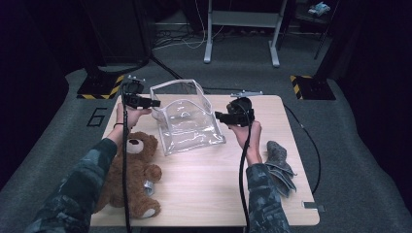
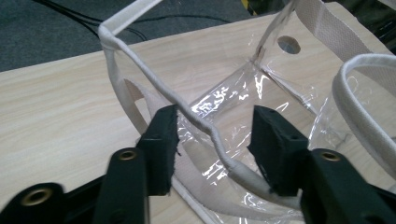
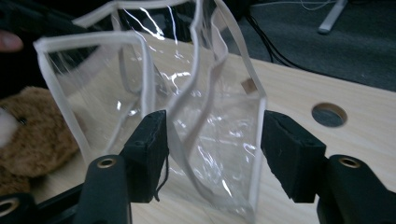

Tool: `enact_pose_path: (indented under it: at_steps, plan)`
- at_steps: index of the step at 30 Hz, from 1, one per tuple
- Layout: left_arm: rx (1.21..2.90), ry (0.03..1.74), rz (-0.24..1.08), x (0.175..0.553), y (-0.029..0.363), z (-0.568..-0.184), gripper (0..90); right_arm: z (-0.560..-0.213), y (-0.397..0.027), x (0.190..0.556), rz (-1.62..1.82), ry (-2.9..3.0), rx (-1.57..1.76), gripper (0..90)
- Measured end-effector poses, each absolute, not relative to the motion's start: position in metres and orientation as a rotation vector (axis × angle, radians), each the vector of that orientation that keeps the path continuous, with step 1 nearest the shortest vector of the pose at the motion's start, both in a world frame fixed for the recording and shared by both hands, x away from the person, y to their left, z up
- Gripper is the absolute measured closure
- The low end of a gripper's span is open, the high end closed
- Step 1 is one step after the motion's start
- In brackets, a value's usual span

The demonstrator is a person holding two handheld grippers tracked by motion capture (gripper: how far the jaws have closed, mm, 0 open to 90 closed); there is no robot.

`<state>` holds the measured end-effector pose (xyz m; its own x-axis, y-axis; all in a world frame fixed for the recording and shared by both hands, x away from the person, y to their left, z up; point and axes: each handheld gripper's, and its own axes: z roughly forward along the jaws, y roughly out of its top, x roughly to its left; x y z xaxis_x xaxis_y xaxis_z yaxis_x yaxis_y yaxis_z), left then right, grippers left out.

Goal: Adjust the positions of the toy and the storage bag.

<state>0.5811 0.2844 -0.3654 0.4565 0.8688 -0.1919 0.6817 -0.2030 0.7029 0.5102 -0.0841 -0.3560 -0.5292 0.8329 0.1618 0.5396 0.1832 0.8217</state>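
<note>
1. The clear bag (image 1: 187, 119) stands open near the middle of the counter (image 1: 214, 194), towards the far side. Its see-through walls are hard to trace; the white piping marks its edges best.
2. The teddy bear (image 1: 133, 174) lies at the near left, partly behind the left forearm and cable. A grey cloth (image 1: 281, 165) at the near right hangs over the counter's right edge.
3. The left claw (image 1: 156, 103) is held level at the bag's left rim. Its jaws stand part open, with the white rim cord (image 2: 205, 128) running between them; the pads do not press it.
4. The right claw (image 1: 217, 116) is level at the bag's right side, jaws part open around the bag's corner edges, gripping nothing.
5. Bare counter lies near the person, between bear and cloth.
</note>
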Motion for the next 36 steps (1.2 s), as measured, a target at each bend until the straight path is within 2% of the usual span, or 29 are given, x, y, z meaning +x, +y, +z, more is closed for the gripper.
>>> enact_pose_path:
  at_steps: [5,6,7,8,9,11,13,21,29,32,33,36]
  plan:
    - [1.974,1.308,0.309,0.583,0.283,-0.368,60.8,-0.348,-0.068,0.523,1.317,2.142,1.318,50.3]
    - [1.977,1.315,0.310,0.583,0.282,-0.368,62.4,-0.348,-0.066,0.526,1.313,2.150,1.308,54.3]
    - [1.975,1.323,0.311,0.582,0.282,-0.368,65.3,-0.350,-0.059,0.528,1.251,2.145,1.319,62.4]
    - [1.986,1.318,0.314,0.583,0.282,-0.368,67.1,-0.351,-0.056,0.530,1.228,2.151,1.321,64.1]
    - [1.975,1.320,0.319,0.582,0.282,-0.369,70.5,-0.354,-0.053,0.532,1.230,2.155,1.334,72.1]
    - [2.001,1.301,0.325,0.582,0.281,-0.369,76.4,-0.355,-0.050,0.531,1.220,2.145,1.343,82.2]
    - [2.007,1.289,0.328,0.581,0.281,-0.367,78.0,-0.353,-0.050,0.529,1.192,2.139,1.335,87.1]
    - [2.036,1.251,0.310,0.579,0.274,-0.366,79.6,-0.349,-0.073,0.507,1.114,2.118,1.328,88.2]
    - [2.069,1.169,0.280,0.573,0.249,-0.367,79.1,-0.350,-0.104,0.471,1.134,2.103,1.373,87.8]
    - [2.080,1.153,0.273,0.571,0.242,-0.367,78.2,-0.351,-0.111,0.462,1.152,2.103,1.376,84.0]
    - [2.079,1.152,0.269,0.572,0.242,-0.367,75.3,-0.350,-0.112,0.462,1.161,2.102,1.375,79.4]
    - [2.044,1.172,0.264,0.574,0.244,-0.364,56.6,-0.345,-0.112,0.469,1.166,2.145,1.329,70.0]
